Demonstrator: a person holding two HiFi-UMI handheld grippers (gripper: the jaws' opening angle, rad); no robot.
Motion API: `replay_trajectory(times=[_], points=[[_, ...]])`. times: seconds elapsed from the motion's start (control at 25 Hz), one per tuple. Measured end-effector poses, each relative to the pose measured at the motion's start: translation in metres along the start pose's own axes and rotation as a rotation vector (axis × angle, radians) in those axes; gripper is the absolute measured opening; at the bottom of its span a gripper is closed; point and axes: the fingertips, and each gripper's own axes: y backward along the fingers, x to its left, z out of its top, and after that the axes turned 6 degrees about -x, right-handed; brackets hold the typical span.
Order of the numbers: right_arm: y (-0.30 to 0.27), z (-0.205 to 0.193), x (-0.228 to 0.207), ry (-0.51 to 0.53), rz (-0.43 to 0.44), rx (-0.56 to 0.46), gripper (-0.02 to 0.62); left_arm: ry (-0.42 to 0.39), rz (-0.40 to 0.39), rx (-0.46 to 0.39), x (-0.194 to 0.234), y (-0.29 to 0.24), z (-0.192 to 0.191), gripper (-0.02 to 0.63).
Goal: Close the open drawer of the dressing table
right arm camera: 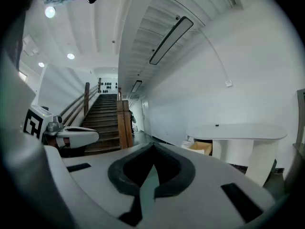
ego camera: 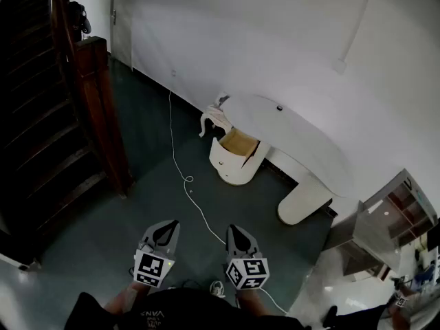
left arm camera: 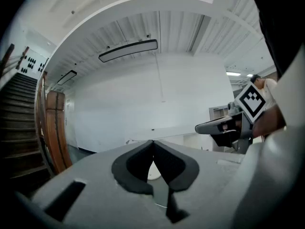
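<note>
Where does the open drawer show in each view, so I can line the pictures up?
Head view: the open drawer is at centre, under the left end of the white table.
Left gripper view: not clearly in it; the body of the left hand-held gripper covers that spot.
Right gripper view: right of centre, tan inside showing.
Shared landmark: the wooden stair post.
</note>
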Motion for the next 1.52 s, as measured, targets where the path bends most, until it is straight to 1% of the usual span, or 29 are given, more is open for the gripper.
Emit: replay_trajectory(times=[0.28,0.44,0.56,0.6,0.64,0.68,0.72,0.76,0.84,0.96,1.2,1.52], points=[[-0.010,-0.002,0.012,0.008,-0.008,-0.003,0.002,0.007,-0.005,0.008,0.013,0.006,-0.007,0.017],[-0.013,-0.004,0.019,-0.012,-0.027,-0.020,0.002,0.014,-0.031,0.011,0.020,0.008,-0.014,0.018],[-0.017,-0.007,0.016,-0.026,-0.055,-0.020,0.004,0.023,-0.053,0.024,0.024,0.003,-0.022,0.023],[-0.019,-0.008,0.014,-0.022,-0.064,-0.015,0.015,0.027,-0.060,0.029,0.026,0.000,-0.025,0.023],[-0.022,-0.009,0.011,-0.020,-0.070,-0.009,0.073,0.034,-0.067,0.037,0.027,-0.004,-0.028,0.030],[-0.026,-0.011,0.007,-0.020,-0.074,-0.004,0.121,0.044,-0.075,0.047,0.029,-0.009,-0.031,0.076],[-0.030,-0.012,0.002,-0.022,-0.077,0.002,0.129,0.054,-0.083,0.057,0.029,-0.014,-0.035,0.142],[-0.033,-0.015,-0.003,-0.024,-0.080,0.008,0.128,0.063,-0.092,0.067,0.028,-0.020,-0.038,0.156],[-0.043,-0.020,-0.016,-0.032,-0.085,0.023,0.157,0.068,-0.101,0.084,0.028,-0.033,-0.045,0.156],[-0.061,-0.027,-0.036,-0.041,-0.076,0.048,0.179,0.073,-0.084,0.100,0.031,-0.059,-0.053,0.156],[-0.102,-0.027,-0.090,-0.044,-0.040,0.081,0.190,0.062,-0.063,0.094,0.024,-0.126,-0.048,0.156],[-0.164,-0.020,-0.154,-0.031,0.044,0.099,0.193,0.062,0.008,0.104,0.023,-0.209,-0.051,0.156]])
